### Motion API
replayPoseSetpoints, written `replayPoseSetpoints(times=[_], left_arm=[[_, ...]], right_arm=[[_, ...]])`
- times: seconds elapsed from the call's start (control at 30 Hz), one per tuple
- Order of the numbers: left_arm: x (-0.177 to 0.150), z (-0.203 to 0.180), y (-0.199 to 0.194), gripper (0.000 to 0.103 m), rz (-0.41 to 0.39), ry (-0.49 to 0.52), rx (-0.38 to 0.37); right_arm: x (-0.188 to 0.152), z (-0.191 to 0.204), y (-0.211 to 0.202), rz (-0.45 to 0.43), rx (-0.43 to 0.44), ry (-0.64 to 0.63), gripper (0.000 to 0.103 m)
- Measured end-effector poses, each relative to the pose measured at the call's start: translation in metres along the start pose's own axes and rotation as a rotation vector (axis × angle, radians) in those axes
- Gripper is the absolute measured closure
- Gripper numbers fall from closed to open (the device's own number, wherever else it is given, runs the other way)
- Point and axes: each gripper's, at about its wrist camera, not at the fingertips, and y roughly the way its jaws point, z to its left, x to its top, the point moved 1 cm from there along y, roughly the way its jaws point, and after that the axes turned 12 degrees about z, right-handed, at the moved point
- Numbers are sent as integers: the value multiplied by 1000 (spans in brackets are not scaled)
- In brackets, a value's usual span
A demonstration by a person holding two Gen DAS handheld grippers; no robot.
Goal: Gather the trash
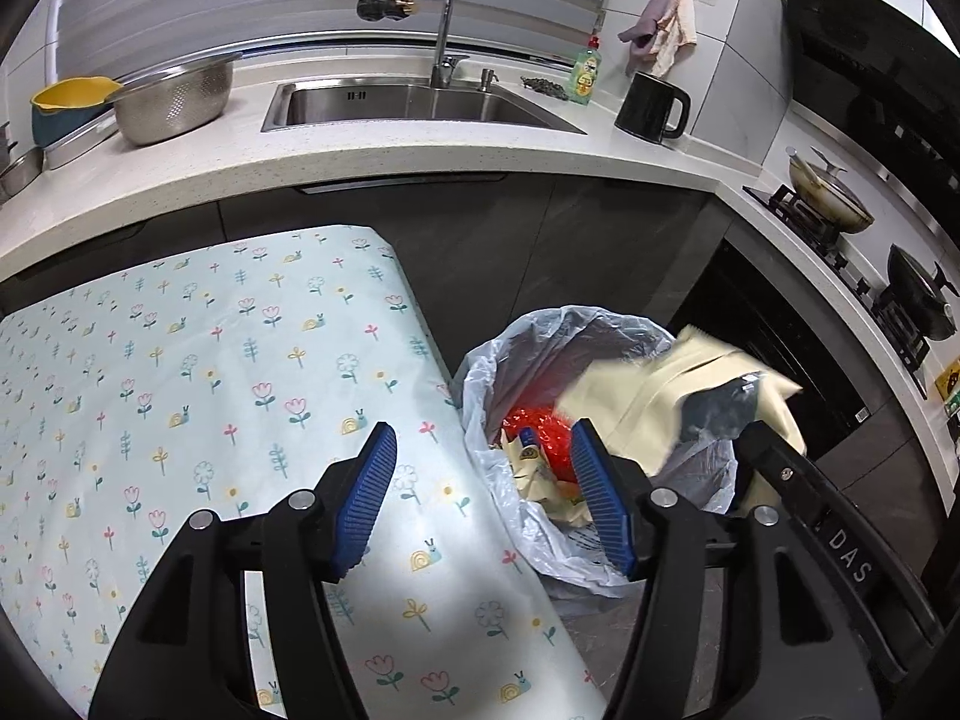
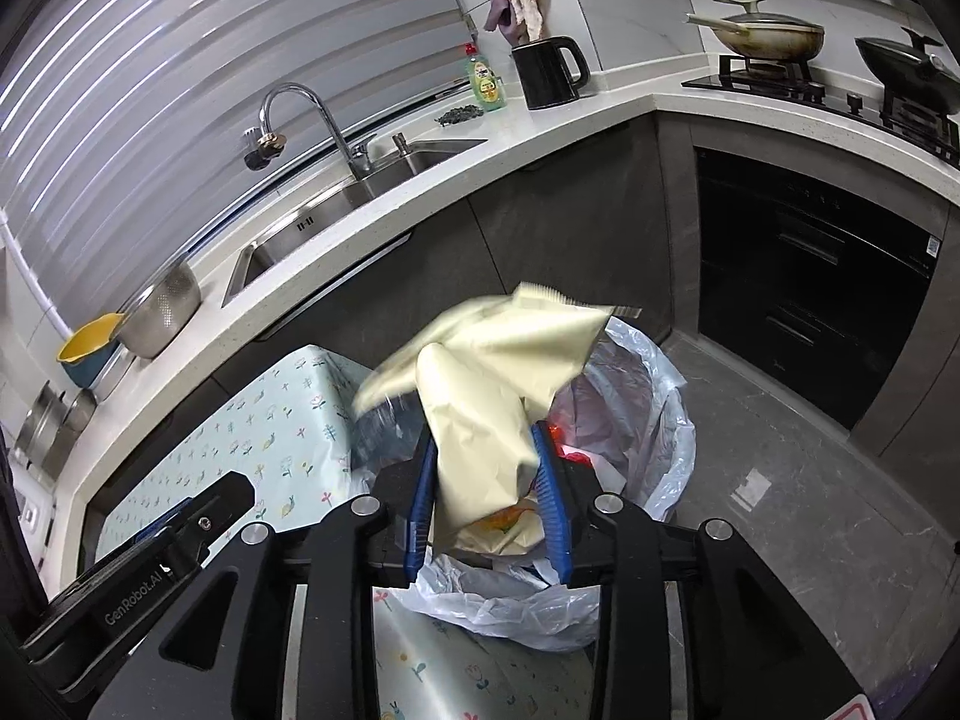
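A bin lined with a pale plastic bag [image 1: 510,360] [image 2: 660,420] stands on the floor beside the table. Inside lie red wrapping [image 1: 540,426] and crumpled yellowish scraps [image 1: 534,468]. My right gripper [image 2: 489,498] holds a cream paper bag [image 2: 480,420] between its blue pads, over the bin's mouth; the bag also shows in the left wrist view [image 1: 660,396], with the right gripper's black body [image 1: 798,480] below it. My left gripper [image 1: 486,492] is open and empty, above the table's edge and the bin's near rim.
A table with a flower-print cloth [image 1: 210,390] [image 2: 270,444] lies left of the bin. Behind is a white counter [image 1: 420,150] with sink [image 1: 408,102], colander [image 1: 174,102], black kettle [image 1: 651,108] and soap bottle [image 1: 585,72]. Stove with pans [image 2: 780,42] at right, dark oven [image 2: 810,288] below.
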Motion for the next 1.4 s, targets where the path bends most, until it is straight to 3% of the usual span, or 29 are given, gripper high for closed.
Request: replayPoseSetpoints(times=[0.3, 0.53, 0.6, 0.63, 0.87, 1.17, 1.4], left_arm=[[-7, 11, -5, 45, -1, -18, 17], [-13, 15, -6, 45, 2, -22, 25], [-15, 16, -5, 45, 6, -25, 26], [-15, 17, -5, 44, 7, -26, 29], [-18, 22, -2, 44, 15, -37, 37], [-27, 21, -3, 44, 22, -30, 51], [-39, 13, -14, 33, 13, -3, 80]], right_arm=[[2, 7, -2, 12, -8, -26, 71], [22, 21, 10, 32, -48, -97, 69], [28, 24, 16, 44, -44, -110, 48], [29, 25, 19, 53, -60, -117, 44], [21, 26, 31, 98, -70, -144, 44], [5, 22, 12, 92, -63, -159, 44], [-11, 22, -11, 111, -65, -191, 42]])
